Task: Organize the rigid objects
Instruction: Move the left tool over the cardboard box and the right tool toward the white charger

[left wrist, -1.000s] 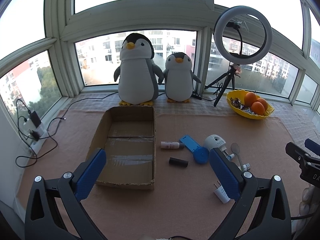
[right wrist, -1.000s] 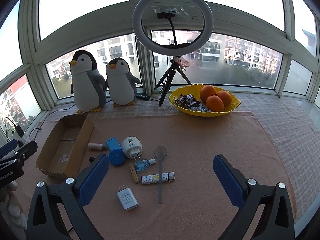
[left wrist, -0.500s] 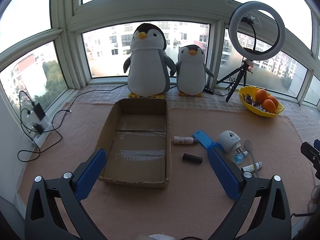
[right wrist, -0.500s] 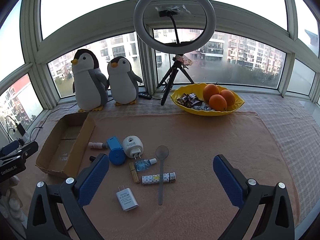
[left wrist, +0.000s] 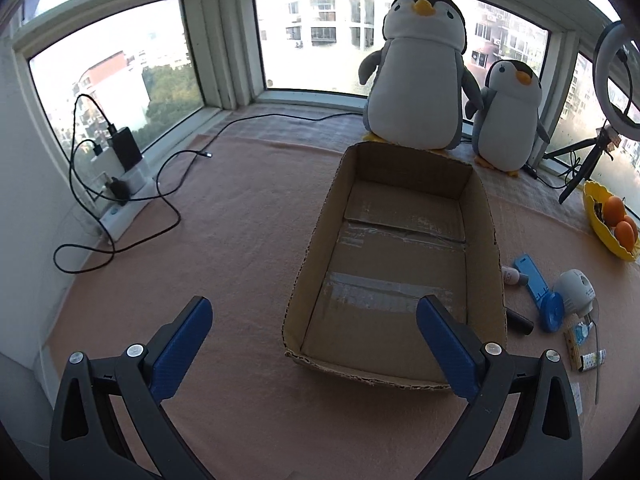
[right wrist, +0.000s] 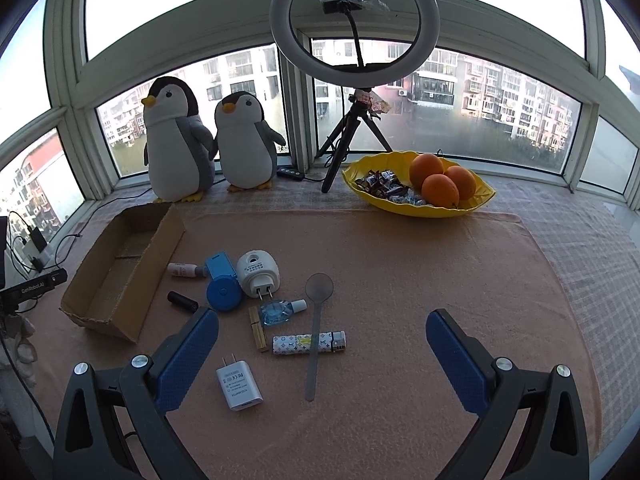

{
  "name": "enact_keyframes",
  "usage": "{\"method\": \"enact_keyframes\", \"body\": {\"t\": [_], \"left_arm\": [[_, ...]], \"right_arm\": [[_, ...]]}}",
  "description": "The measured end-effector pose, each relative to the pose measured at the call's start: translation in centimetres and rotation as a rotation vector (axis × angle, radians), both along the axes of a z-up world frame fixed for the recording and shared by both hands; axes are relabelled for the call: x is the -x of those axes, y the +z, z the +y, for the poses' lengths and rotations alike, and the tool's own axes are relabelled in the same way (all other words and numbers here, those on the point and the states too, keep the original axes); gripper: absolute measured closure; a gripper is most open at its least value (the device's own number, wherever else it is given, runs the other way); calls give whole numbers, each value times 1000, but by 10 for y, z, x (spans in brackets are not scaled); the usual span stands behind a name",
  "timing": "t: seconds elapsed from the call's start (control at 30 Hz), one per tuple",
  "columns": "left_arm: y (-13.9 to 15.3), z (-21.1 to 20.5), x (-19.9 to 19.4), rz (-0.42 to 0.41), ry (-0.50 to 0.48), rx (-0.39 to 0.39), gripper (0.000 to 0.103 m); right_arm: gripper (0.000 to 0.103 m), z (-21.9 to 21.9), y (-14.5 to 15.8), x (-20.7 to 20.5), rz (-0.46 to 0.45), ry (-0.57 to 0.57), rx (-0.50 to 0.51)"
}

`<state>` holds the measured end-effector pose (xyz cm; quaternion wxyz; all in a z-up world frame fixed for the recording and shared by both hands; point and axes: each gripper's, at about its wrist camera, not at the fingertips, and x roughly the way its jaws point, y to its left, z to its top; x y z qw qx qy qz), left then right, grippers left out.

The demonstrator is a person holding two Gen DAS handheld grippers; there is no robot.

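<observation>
Both grippers' jaws released, empty. Cardboard box [left wrist: 396,264] holds nothing. Recommend right gripper [right wrist: 322,342] descend squarely over white charger [right wrist: 239,386], gripping its flat sides.

My left camera looks down close over the near end of the box [left wrist: 396,264], facing the window corner and penguins [left wrist: 420,72]. My right camera sits farther back and right, facing the ring light [right wrist: 354,20] and bowl [right wrist: 476,204]. Both views share box, penguins, and clutter.
</observation>
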<state>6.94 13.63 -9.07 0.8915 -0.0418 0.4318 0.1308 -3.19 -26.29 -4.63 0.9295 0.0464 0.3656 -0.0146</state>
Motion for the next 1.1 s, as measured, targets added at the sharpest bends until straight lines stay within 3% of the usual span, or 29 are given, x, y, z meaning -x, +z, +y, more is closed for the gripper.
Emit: {"method": "enact_keyframes", "body": {"t": [0.27, 0.33, 0.5, 0.7, 0.77, 0.9, 0.97, 1.1], "left_arm": [[-22, 20, -18, 65, -14, 6, 5], [-28, 23, -23, 88, -23, 3, 14], [-38, 30, -28, 122, -47, 10, 19], [-53, 39, -33, 160, -81, 27, 26], [-58, 39, -35, 165, -96, 20, 35], [-66, 36, -41, 173, -113, 42, 39], [-70, 34, -42, 178, -133, 52, 46], [-78, 26, -44, 197, -164, 56, 50]], "right_arm": [[1, 5, -11, 1, 63, 44, -63], [1, 10, -14, 1, 81, 49, -63], [3, 26, -21, 5, 111, 64, -53], [11, 41, -39, 8, 151, 66, -58], [12, 48, -48, 8, 167, 70, -43], [18, 61, -64, 5, 208, 102, -26], [20, 68, -71, 2, 222, 117, 4], [26, 77, -84, -10, 264, 144, 27]]}}
